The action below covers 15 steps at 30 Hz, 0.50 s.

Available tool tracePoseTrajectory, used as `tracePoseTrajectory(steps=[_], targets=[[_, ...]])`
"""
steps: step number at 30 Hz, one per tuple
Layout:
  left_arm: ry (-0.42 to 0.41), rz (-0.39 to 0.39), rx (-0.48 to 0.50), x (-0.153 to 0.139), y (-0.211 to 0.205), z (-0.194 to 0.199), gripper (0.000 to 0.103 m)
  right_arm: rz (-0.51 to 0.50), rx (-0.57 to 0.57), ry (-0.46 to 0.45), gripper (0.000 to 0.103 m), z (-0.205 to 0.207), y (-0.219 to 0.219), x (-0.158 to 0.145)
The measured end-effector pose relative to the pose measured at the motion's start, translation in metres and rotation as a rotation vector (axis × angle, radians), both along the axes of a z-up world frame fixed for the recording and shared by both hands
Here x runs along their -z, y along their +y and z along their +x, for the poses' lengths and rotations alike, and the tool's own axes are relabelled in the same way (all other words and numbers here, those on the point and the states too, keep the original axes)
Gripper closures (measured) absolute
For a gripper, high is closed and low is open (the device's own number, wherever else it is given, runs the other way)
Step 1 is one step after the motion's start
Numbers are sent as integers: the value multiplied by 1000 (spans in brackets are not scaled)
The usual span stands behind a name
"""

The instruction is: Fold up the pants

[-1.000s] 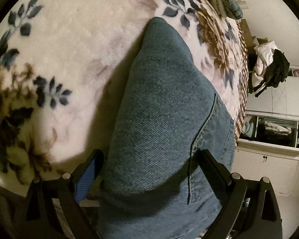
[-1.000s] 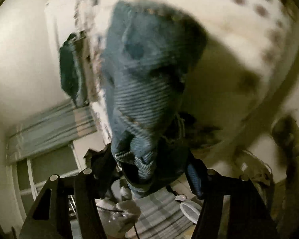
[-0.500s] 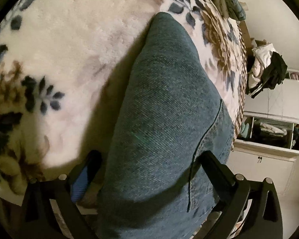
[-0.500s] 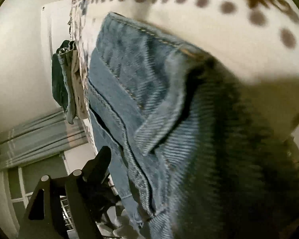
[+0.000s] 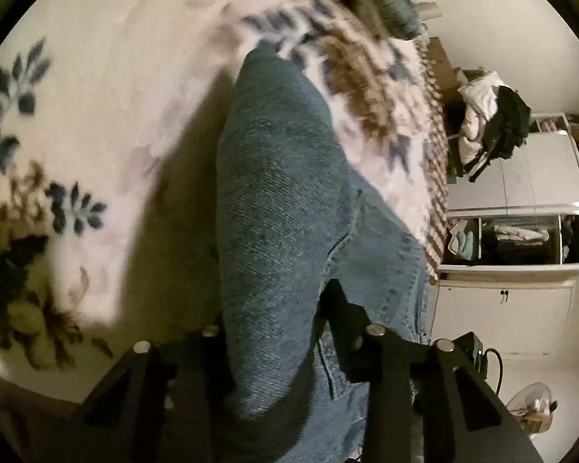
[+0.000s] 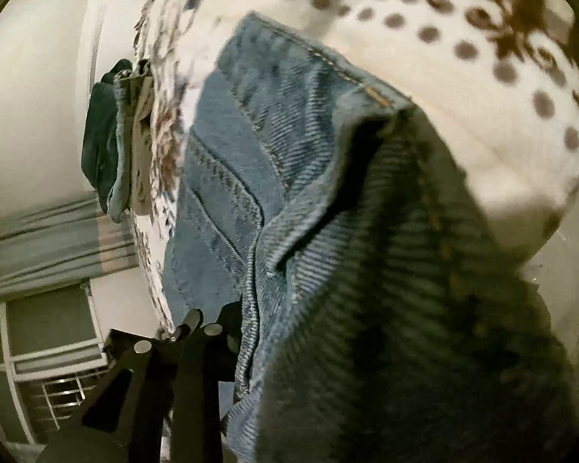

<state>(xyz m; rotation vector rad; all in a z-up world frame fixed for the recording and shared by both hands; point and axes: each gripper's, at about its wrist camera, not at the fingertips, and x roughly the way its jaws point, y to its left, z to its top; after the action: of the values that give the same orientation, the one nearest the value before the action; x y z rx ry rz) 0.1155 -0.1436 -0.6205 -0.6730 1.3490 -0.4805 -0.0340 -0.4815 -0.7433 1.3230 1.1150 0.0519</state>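
Blue jeans (image 5: pixel 281 200) are seen lying on a floral blanket (image 5: pixel 96 77), one end lifted toward the cameras. The left gripper (image 5: pixel 274 320) is clamped on a bunched fold of denim, where half a second ago its fingers stood wide apart around the cloth. On the right gripper (image 6: pixel 227 332) only one finger (image 6: pixel 191 347) is visible beside the waistband; whether it is closed cannot be told. The thick, heavy denim could be pulled out of the left grip if lifted quickly, and the fold would then be lost.
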Motion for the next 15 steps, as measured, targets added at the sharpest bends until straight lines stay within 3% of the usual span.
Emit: tracePoseTrajectory(steps=[1,6,15], targets=[[-12,0,-2,-7,0,0,74,-2,-5,-6,73,1,-17,-4],[-62,-23,-14,-53,-4,7,75,-19,-29,-49,74,25,-13,-38],[-151,-21,-40,-142,-9,48,76,-38,-73,-161,74,68,-17,-137]])
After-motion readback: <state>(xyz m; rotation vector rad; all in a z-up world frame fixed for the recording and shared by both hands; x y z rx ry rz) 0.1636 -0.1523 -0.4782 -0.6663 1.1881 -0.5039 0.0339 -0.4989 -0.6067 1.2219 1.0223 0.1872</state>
